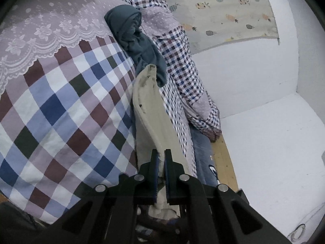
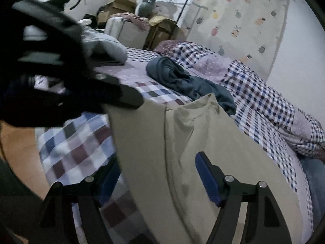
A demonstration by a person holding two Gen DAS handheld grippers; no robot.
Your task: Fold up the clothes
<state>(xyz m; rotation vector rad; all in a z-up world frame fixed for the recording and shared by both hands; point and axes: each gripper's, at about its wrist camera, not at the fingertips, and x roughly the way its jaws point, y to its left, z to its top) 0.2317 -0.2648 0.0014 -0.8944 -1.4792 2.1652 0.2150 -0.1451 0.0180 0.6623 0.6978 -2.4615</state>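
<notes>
Beige garment [image 1: 151, 109] hangs above the near edge of the bed [image 1: 61, 105], clamped at one edge by the left claw [image 1: 161, 158]. In the left wrist view the two blue-padded fingers [image 1: 155, 168] stand close together with the cloth pressed between them, and the fabric runs edge-on away from the claw toward the middle of the bed. The claw points along the bed's length, held level with the mattress top or slightly above it.

The right wrist view shows the same garment [image 2: 203, 142] broadside, spread as a wide sheet over the bed's near corner. The right claw [image 2: 158, 174] is spread wide. Its right finger with the blue pad [image 2: 206, 180] lies in front of the cloth; the left finger sits at the fabric's left border, blurred. Whether either finger touches the cloth cannot be told. The left claw [image 2: 113, 93] appears there as a dark, blurred mass at the garment's upper left corner.

A dark teal garment [image 1: 138, 46] lies crumpled on the bed beyond the beige one, just beside a bunched checked quilt [image 1: 182, 71] at the bed's far side. Cardboard boxes [image 2: 121, 2] stand past the head of the bed.
</notes>
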